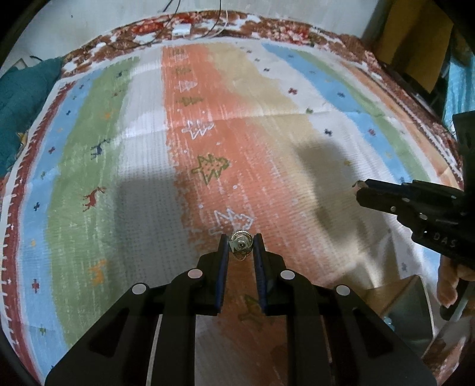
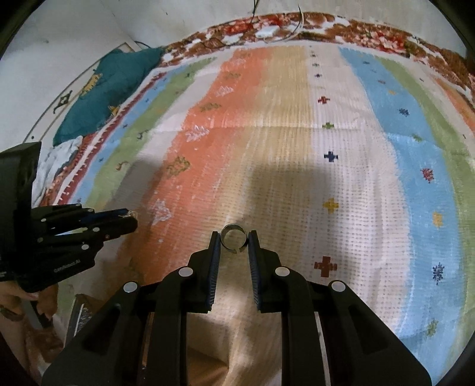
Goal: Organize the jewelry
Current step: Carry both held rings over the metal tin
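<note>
My left gripper (image 1: 241,242) is shut on a small gold-and-silver earring (image 1: 242,243), held between its blue pads above the striped cloth. My right gripper (image 2: 234,240) is shut on an open silver ring (image 2: 234,239) held at its fingertips. In the left wrist view the right gripper (image 1: 360,185) comes in from the right edge. In the right wrist view the left gripper (image 2: 132,218) comes in from the left edge, with the earring just showing at its tip.
A striped, patterned cloth (image 1: 252,133) covers the surface. A teal fabric heap (image 2: 107,89) lies at the far left. A shiny box (image 1: 409,308) sits at the lower right in the left wrist view. Cables (image 1: 207,26) lie at the far edge.
</note>
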A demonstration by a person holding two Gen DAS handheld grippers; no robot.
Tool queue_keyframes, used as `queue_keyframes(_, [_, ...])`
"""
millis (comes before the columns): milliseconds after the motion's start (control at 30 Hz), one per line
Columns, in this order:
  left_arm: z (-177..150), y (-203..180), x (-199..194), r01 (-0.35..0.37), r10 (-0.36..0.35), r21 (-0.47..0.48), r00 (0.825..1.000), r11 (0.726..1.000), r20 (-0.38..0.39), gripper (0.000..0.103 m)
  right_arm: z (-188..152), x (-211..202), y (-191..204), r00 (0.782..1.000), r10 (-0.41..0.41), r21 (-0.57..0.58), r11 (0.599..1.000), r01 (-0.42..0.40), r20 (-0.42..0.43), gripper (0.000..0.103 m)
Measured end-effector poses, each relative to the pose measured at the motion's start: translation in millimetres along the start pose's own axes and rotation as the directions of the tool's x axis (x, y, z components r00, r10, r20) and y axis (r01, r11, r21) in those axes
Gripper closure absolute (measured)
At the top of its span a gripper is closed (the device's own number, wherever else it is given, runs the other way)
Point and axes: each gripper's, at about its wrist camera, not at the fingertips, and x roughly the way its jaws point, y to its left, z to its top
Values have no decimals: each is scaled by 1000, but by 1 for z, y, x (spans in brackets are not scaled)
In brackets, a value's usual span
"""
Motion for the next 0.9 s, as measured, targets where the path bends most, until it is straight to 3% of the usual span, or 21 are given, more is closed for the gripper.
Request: queue_keyframes(900, [-23,-35,-56,31,-36,35,988,999,148,87,-31,-61,34,987,-19,-103,994,36,157,83])
